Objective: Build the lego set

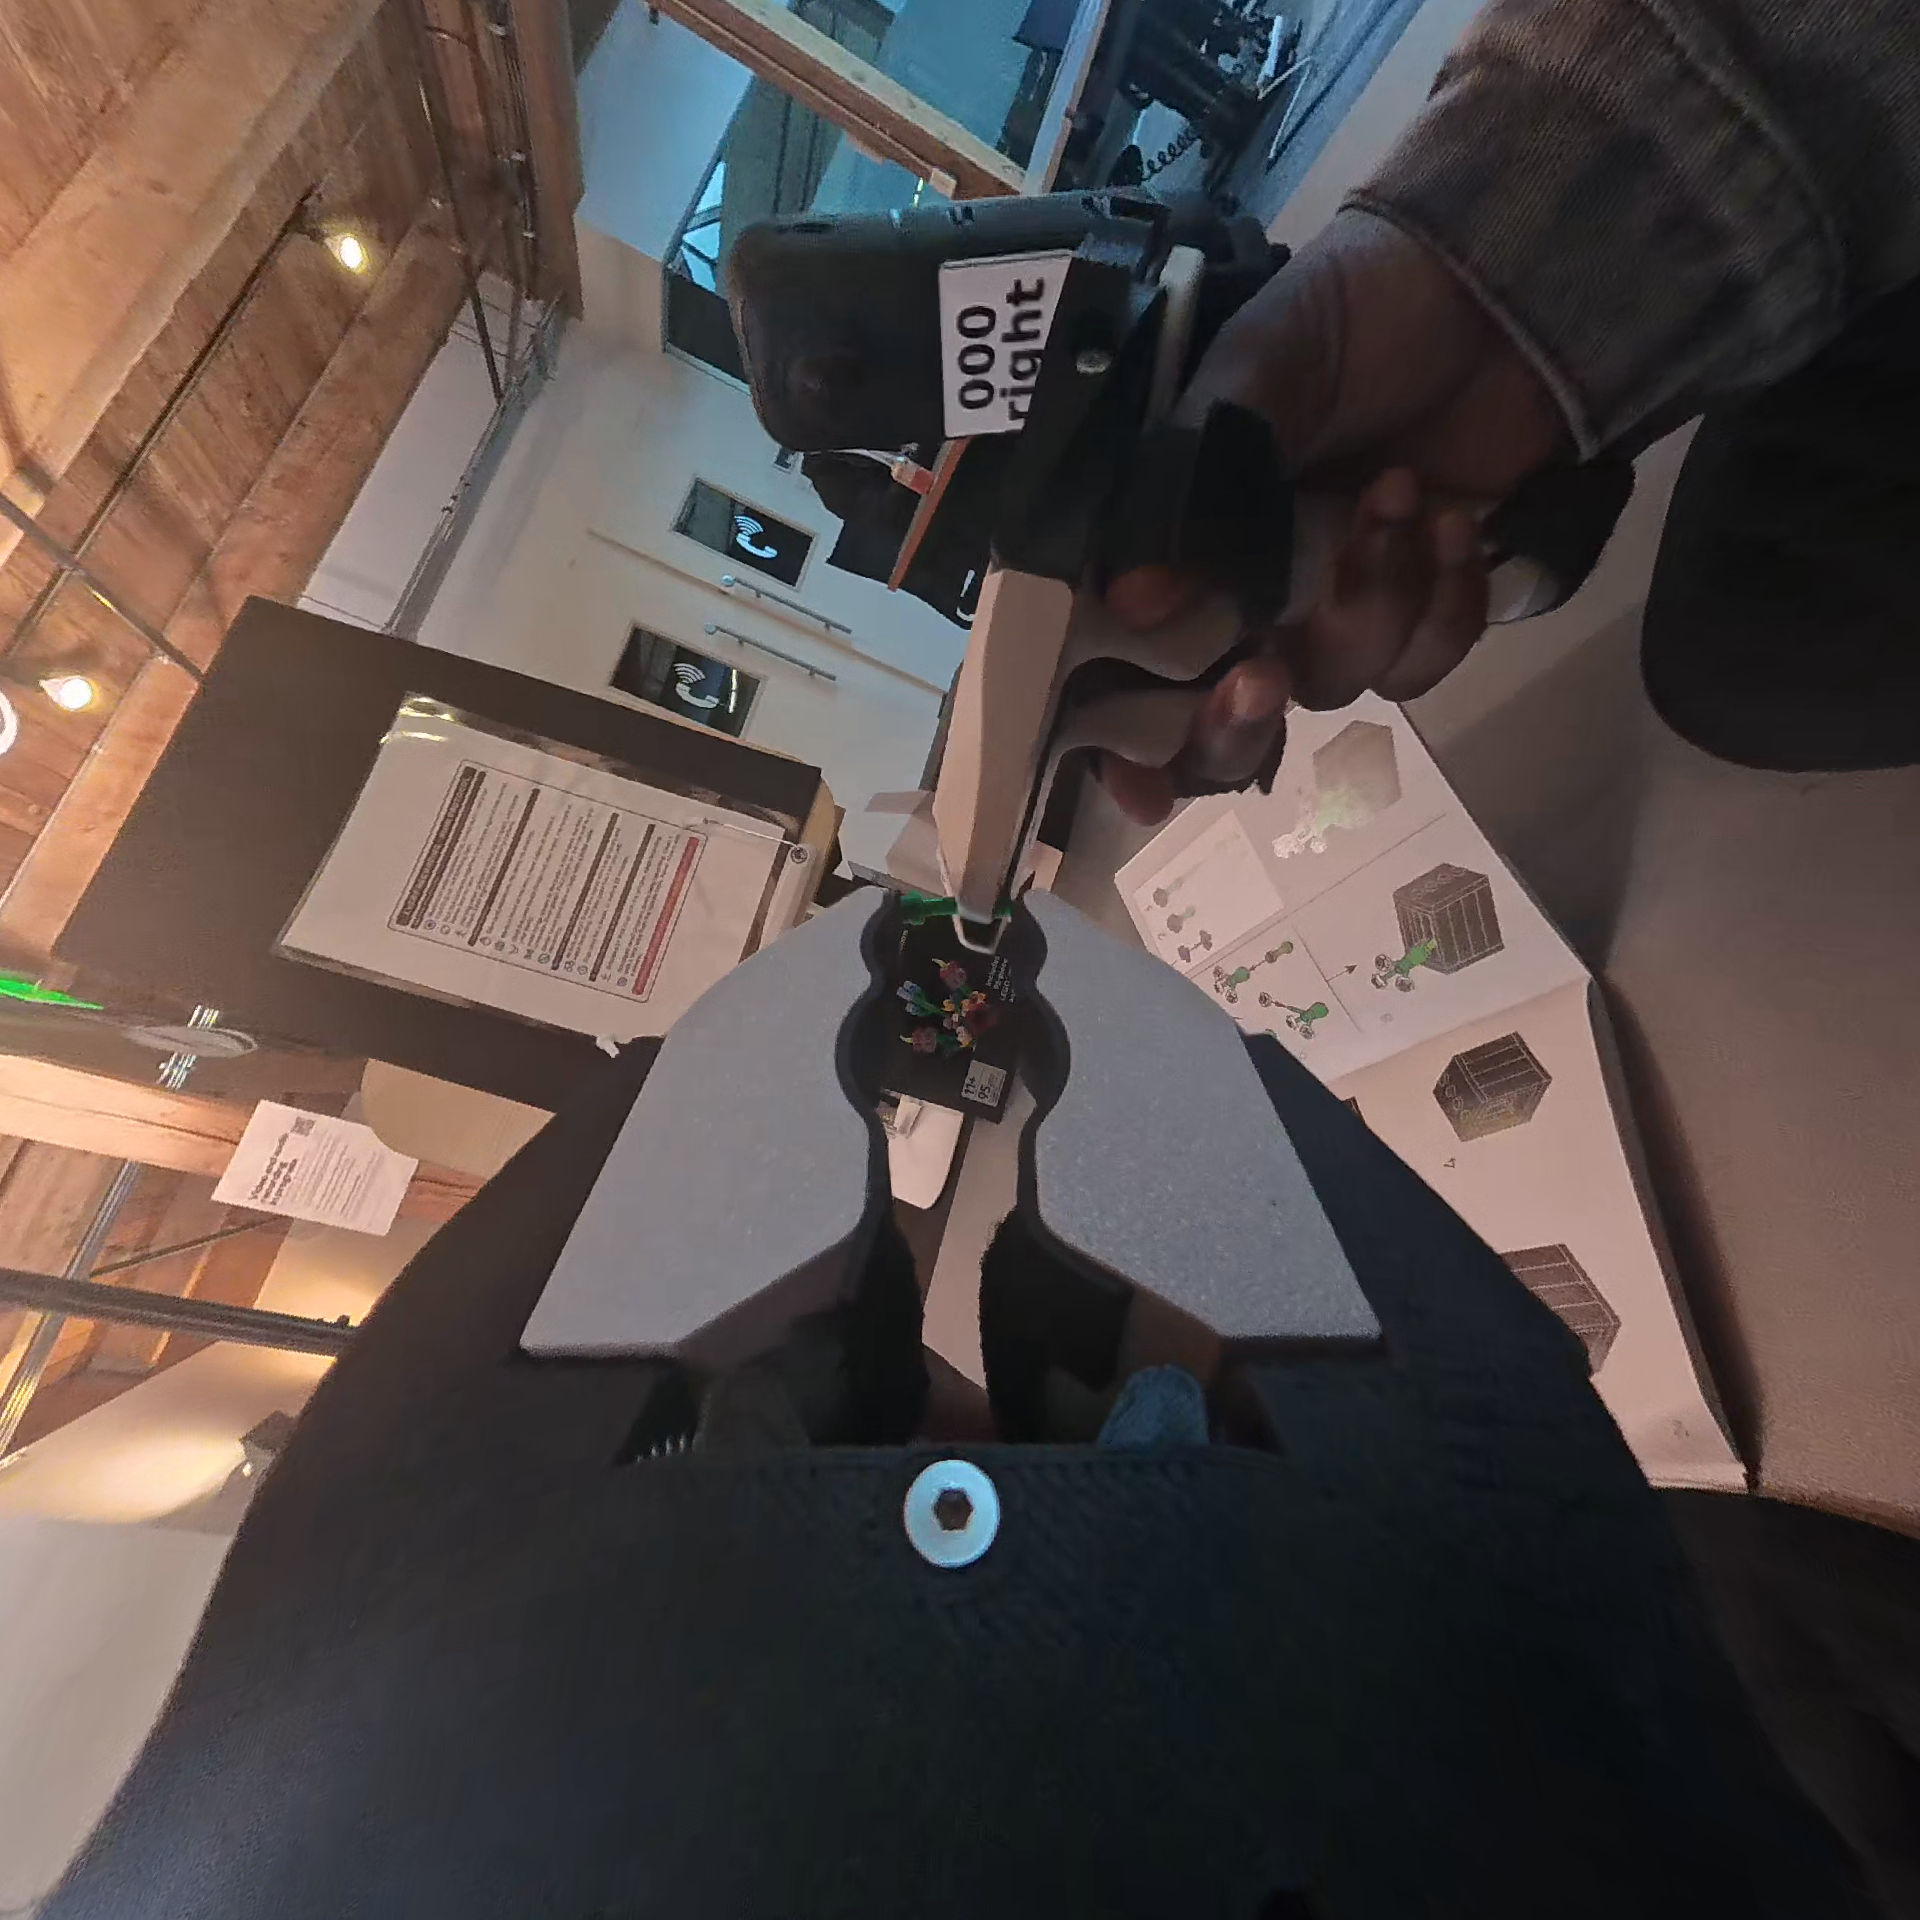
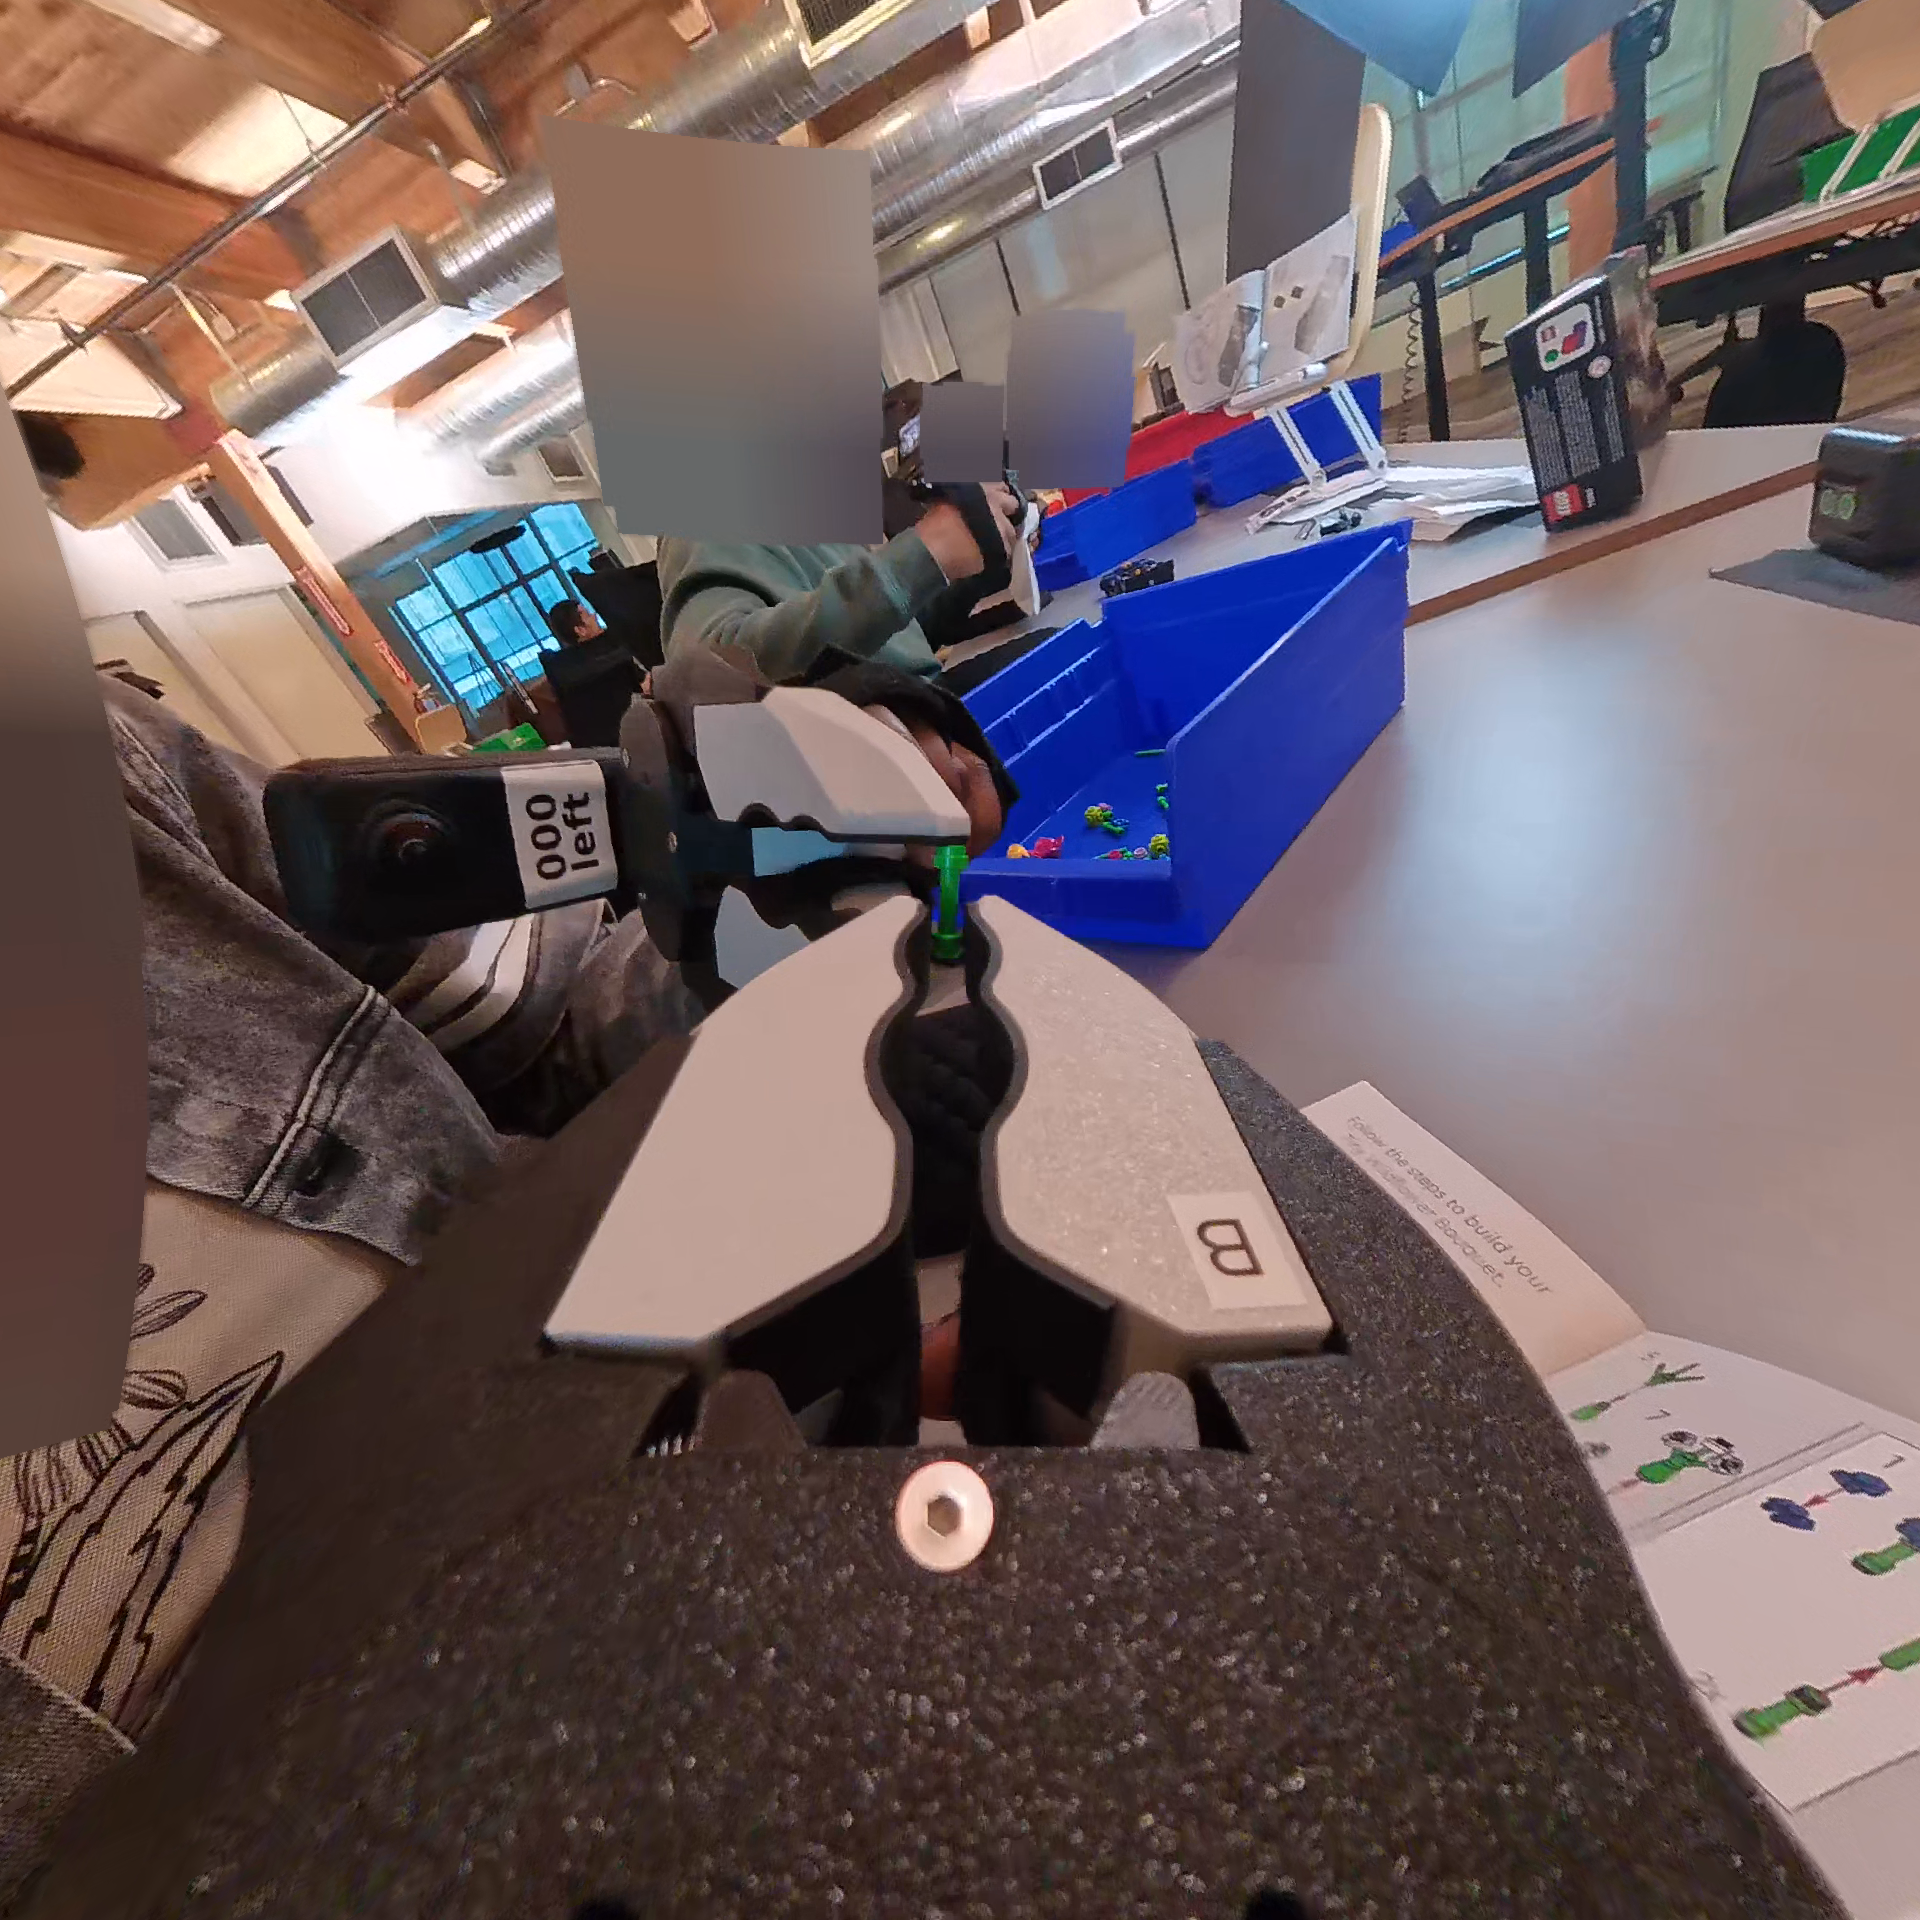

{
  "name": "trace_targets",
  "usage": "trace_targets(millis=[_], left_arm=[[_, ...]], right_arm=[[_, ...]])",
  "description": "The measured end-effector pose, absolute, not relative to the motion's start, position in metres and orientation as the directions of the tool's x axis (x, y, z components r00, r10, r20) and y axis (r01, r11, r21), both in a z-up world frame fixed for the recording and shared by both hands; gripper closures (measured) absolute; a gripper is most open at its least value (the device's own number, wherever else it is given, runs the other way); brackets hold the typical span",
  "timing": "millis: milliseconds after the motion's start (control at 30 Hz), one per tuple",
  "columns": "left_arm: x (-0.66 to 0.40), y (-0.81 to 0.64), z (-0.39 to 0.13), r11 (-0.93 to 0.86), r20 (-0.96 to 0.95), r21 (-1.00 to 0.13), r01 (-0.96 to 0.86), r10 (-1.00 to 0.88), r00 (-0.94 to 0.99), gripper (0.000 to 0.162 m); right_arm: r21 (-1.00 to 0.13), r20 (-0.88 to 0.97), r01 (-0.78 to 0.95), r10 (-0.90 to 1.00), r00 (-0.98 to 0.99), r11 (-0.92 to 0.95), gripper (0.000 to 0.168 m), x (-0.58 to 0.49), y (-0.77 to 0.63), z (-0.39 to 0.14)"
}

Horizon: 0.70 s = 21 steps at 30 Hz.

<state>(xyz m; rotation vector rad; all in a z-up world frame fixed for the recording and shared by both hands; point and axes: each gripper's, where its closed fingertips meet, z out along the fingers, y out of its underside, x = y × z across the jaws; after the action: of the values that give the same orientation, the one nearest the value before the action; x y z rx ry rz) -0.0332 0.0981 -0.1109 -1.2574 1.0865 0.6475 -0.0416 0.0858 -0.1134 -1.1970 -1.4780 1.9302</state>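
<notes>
Fingers of your right gripper (image 2: 948, 920) and left gripper (image 1: 951, 914) both pinching one green stem piece (image 2: 948, 902), raised over desk (image 2: 1558, 831), blue bin (image 2: 1247, 727) behind.

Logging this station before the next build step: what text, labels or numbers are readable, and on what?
I can't quote writing; these carry it:
White sticker on right tool camera: legible.
Second white sticker on left tool camera: legible.
Letter sticker on right tool finger: legible.
Instruction booklet: heading legible, steps numbered.
Laminated sheet, black box: too small.
Right tool grips a green piece.
</notes>
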Motion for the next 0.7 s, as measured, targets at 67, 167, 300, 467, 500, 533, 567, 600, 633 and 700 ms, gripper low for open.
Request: trace_targets(millis=[67, 167, 300, 467, 500, 533, 567, 600, 633, 700], left_arm=[[-0.031, 0.100, -0.114, 0.239, -0.886, -0.459, -0.856, -0.199, 0.419, 0.140], [-0.031, 0.109, -0.111, 0.221, -0.780, -0.622, -0.751, -0.257, 0.570, 0.138], [-0.022, 0.142, -0.124, -0.044, -0.298, -0.928, -0.369, -0.504, 0.810, 0.121], [0.021, 0.198, -0.124, -0.105, -0.154, -0.936, -0.337, -0.736, 0.659, 0.118], [0.023, 0.214, -0.130, -0.103, -0.228, -0.890, -0.445, -0.743, 0.629, 0.118], [0.021, 0.235, -0.138, -0.098, -0.329, -0.816, -0.569, -0.731, 0.598, 0.118], [0.015, 0.259, -0.147, -0.106, -0.418, -0.732, -0.673, -0.710, 0.567, 0.119], [0.012, 0.281, -0.160, -0.151, -0.442, -0.668, -0.729, -0.708, 0.551, 0.122], [0.012, 0.300, -0.175, -0.236, -0.390, -0.638, -0.733, -0.722, 0.572, 0.128], [0.025, 0.323, -0.208, -0.422, -0.161, -0.616, -0.665, -0.759, 0.631, 0.134]], right_arm=[[-0.939, -0.344, 0.175, 0.778, -0.526, -0.297, 0.163, -0.040, 0.088, -0.116], [-0.963, -0.269, 0.128, 0.846, -0.460, -0.237, 0.163, -0.027, 0.112, -0.108], [-0.973, -0.185, -0.122, 0.979, -0.081, -0.194, 0.163, 0.019, 0.214, -0.079], [-0.906, -0.340, -0.390, 0.831, 0.441, -0.164, 0.164, 0.115, 0.335, -0.093], [-0.891, -0.379, -0.422, 0.788, 0.485, -0.169, 0.163, 0.128, 0.347, -0.100], [-0.880, -0.404, -0.442, 0.763, 0.505, -0.173, 0.164, 0.137, 0.354, -0.104], [-0.877, -0.413, -0.448, 0.749, 0.518, -0.174, 0.163, 0.141, 0.358, -0.108], [-0.880, -0.412, -0.441, 0.740, 0.532, -0.173, 0.163, 0.143, 0.361, -0.111], [-0.886, -0.407, -0.429, 0.736, 0.542, -0.174, 0.163, 0.142, 0.363, -0.113], [-0.894, -0.402, -0.409, 0.734, 0.548, -0.185, 0.163, 0.139, 0.364, -0.117]])
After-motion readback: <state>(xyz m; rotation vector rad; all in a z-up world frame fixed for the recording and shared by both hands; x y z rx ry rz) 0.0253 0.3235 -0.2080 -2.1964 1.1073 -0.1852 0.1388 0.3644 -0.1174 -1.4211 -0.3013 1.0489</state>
